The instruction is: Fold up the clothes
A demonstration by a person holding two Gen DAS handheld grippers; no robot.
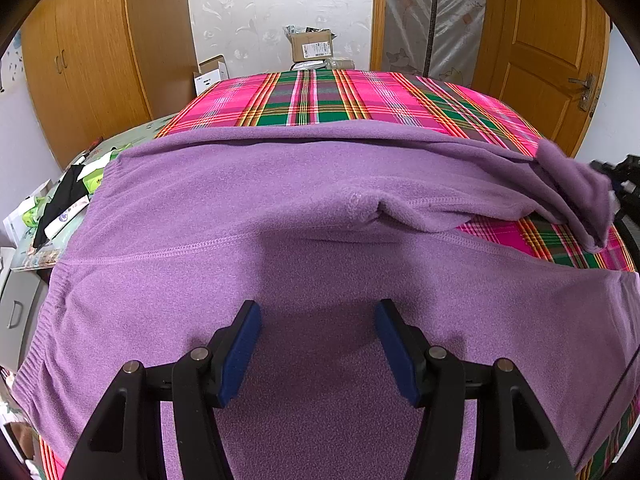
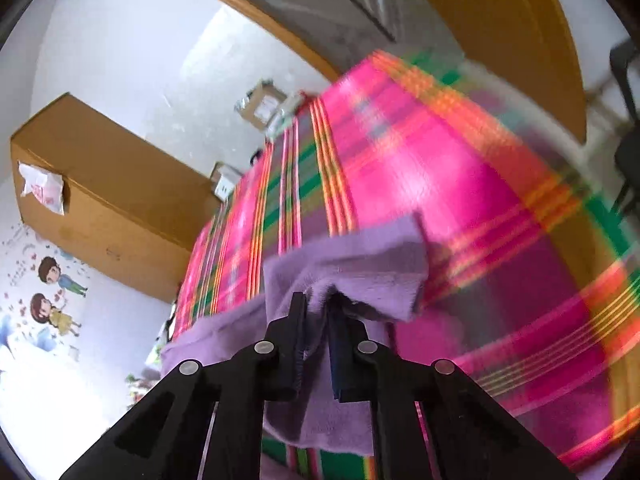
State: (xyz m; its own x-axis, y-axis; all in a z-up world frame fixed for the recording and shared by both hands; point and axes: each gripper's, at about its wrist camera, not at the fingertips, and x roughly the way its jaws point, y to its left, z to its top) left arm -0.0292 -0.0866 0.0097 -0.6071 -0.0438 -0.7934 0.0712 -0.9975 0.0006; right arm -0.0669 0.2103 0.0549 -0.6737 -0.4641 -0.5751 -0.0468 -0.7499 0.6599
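A purple fleece garment (image 1: 256, 216) lies spread across the pink and green plaid cloth (image 1: 320, 96) on the table. My left gripper (image 1: 318, 316) is open and empty, hovering just over the garment's near part. My right gripper (image 2: 318, 304) is shut on the end of a purple sleeve (image 2: 360, 264) and holds it lifted above the plaid cloth (image 2: 460, 200); the right wrist view is tilted and blurred. In the left wrist view that lifted sleeve end (image 1: 576, 184) shows at the right, with the right gripper's black body (image 1: 620, 176) behind it.
A side table (image 1: 40, 240) at the left holds papers, green packets and a black cloth. Cardboard boxes (image 1: 312, 44) stand beyond the far edge. Wooden wardrobe (image 1: 88, 60) at the left, wooden door (image 1: 548, 52) at the right.
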